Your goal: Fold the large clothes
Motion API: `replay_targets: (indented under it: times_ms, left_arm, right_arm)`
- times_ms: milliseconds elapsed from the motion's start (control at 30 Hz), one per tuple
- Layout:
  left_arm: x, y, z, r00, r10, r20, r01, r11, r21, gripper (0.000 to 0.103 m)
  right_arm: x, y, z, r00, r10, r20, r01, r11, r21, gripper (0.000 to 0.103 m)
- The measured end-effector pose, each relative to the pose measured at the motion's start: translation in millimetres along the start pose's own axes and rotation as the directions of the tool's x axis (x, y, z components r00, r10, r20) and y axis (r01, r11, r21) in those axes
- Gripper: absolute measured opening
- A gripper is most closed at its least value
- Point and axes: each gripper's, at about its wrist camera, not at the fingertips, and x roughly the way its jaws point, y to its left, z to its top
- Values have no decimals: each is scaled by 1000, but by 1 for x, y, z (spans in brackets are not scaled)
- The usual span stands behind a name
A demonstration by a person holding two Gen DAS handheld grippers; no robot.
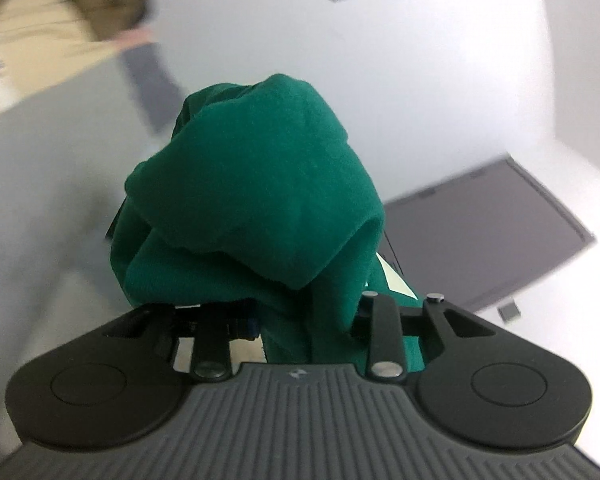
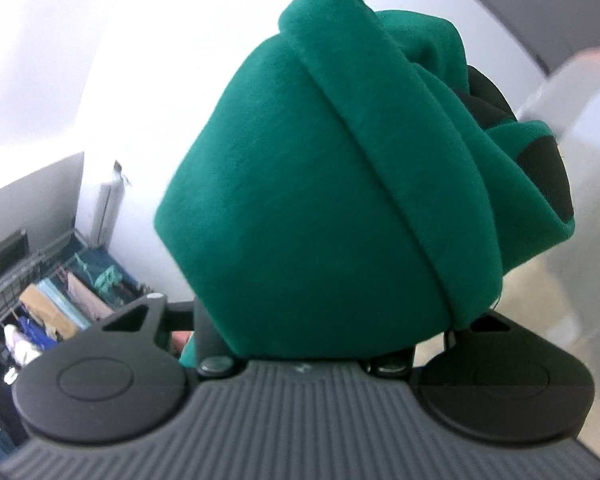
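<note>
Left wrist view first: the left gripper (image 1: 300,316) is nearly buried under a bunched wad of thick dark green knitted fabric, the large garment (image 1: 260,196), which mounds over both fingers and hangs down between the linkage arms; the jaws look drawn in and pinching that cloth, though the pads themselves are hidden. Behind it lie blurred pale walls, a flat dark grey panel (image 1: 488,236) at the right and tan boxes (image 1: 32,20) at the upper left. No flat surface under the garment shows, so it seems held up in the air. Right wrist view next: the right gripper (image 2: 300,344) is likewise covered by the same green cloth (image 2: 320,208), here a broad smooth fold with a seamed hem and a patch of black lining at the right; its jaws appear clamped on this thick bundle. A rack of assorted clothes (image 2: 52,304) sits low at the left. Judging from both views, folding has barely begun: the garment is only gathered, not spread, and every fold remains to be made.
</note>
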Motion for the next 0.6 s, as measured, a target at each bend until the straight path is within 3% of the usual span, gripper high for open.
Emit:
replay_targets:
  times_ms: [100, 267, 433, 600]
  left_arm:
    - [45, -36, -8, 999, -35, -33, 36, 999, 31, 37]
    - [127, -62, -36, 995, -33, -94, 39, 998, 56, 37]
    - [201, -43, -72, 984, 19, -180, -12, 999, 44, 37]
    - [249, 1, -89, 967, 96, -238, -79, 994, 79, 37]
  right_arm:
    - [-24, -10, 37, 998, -11, 63, 11, 1000, -1, 52]
    - [-52, -38, 63, 987, -75, 144, 74, 997, 11, 52]
    - [-65, -101, 78, 969, -170, 177, 161, 985, 63, 52]
    - [-58, -171, 61, 957, -251, 149, 230, 963, 144, 52]
